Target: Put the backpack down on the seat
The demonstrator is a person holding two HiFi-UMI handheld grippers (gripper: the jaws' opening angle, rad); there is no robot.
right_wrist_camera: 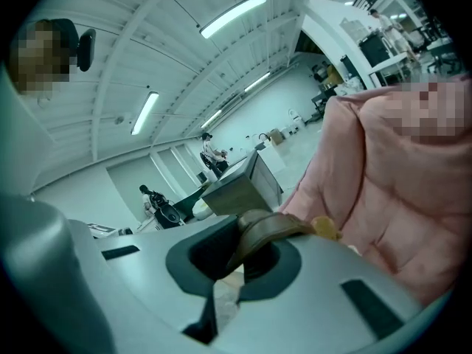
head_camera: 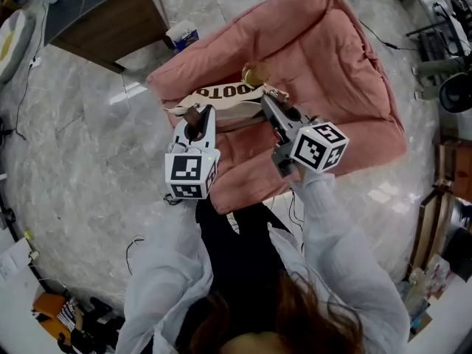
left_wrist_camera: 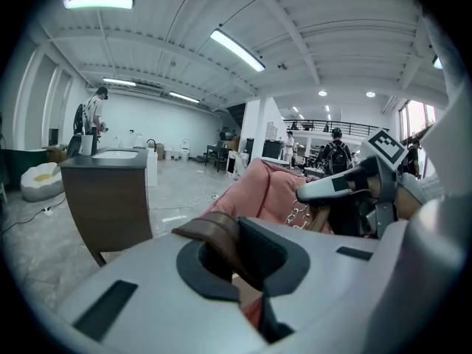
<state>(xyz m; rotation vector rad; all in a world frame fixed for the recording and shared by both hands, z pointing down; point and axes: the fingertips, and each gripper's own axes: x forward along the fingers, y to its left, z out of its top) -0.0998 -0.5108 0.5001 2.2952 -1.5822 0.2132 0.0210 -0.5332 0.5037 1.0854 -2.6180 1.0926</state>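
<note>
The backpack (head_camera: pixel 221 93) sat over the front of the pink seat (head_camera: pixel 332 57), showing only a cream top band with cut-off lettering and a gold fitting (head_camera: pixel 254 73); its body was hidden behind the grippers, so contact with the cushion could not be told. The left gripper (head_camera: pixel 198 121) had its jaws clamped on a brown strap (left_wrist_camera: pixel 214 233), and the right gripper (head_camera: pixel 270 106) was likewise closed on another brown strap (right_wrist_camera: pixel 271 226). A wooden cabinet (head_camera: pixel 110 22), cut off by the frame's upper edge, stood on the marble floor (head_camera: pixel 81 146) beside the seat.
</note>
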